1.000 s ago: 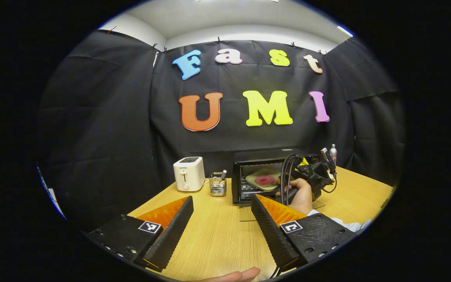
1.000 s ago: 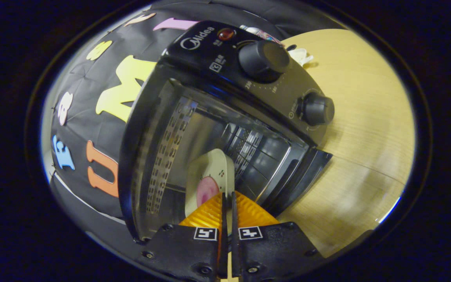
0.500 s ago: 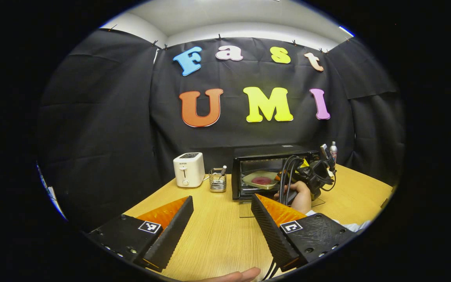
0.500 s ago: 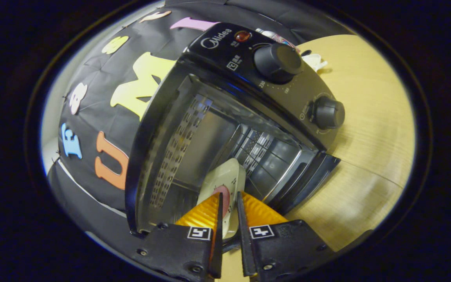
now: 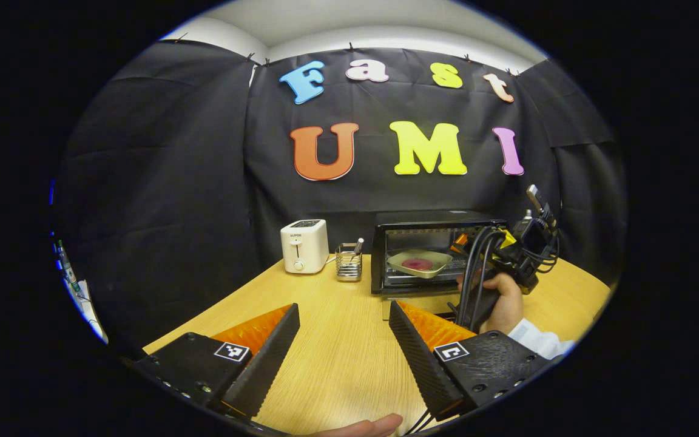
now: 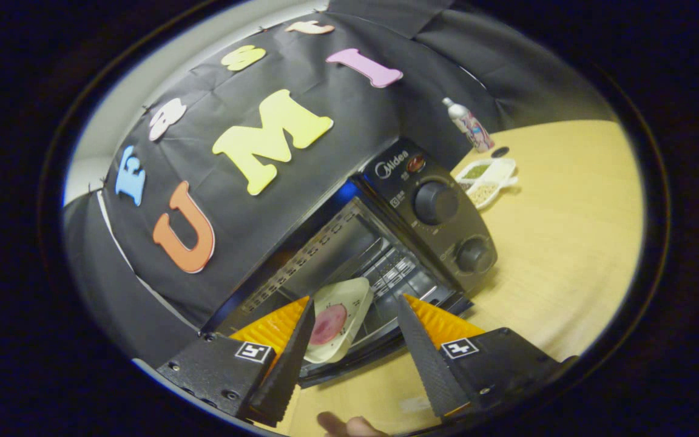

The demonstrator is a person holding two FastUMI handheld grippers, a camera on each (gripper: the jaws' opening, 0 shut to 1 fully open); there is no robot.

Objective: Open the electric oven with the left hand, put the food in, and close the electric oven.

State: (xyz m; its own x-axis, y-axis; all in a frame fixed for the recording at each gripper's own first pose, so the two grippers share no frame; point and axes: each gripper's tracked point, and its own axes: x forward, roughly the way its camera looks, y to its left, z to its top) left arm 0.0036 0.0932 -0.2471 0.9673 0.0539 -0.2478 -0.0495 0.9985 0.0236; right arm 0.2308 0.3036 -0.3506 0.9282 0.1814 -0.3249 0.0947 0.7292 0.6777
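Note:
The black electric oven [image 5: 434, 226] stands at the back of the wooden table with its glass door [image 5: 413, 302] folded down. Inside, on the rack, a pale plate [image 5: 420, 263] lies flat with a round pink piece of food on it. In the right gripper view the plate [image 6: 338, 318] sits just beyond my right gripper [image 6: 355, 301], which is open and apart from it, in front of the oven [image 6: 428, 203]. My left gripper [image 5: 344, 308] is open with nothing in it, low over the table, well short of the oven. A hand [image 5: 503, 298] holds the right gripper at the oven's right.
A white toaster [image 5: 304, 245] and a wire utensil holder [image 5: 348, 269] stand left of the oven. A spray bottle [image 6: 469, 125] and a white divided dish [image 6: 486, 177] sit behind the oven's right side. Bare wooden tabletop [image 5: 337, 358] stretches before the oven.
My right gripper opened, let go of the plate and drew back from the oven. The plate went from tilted to flat on the rack. The left gripper stayed open.

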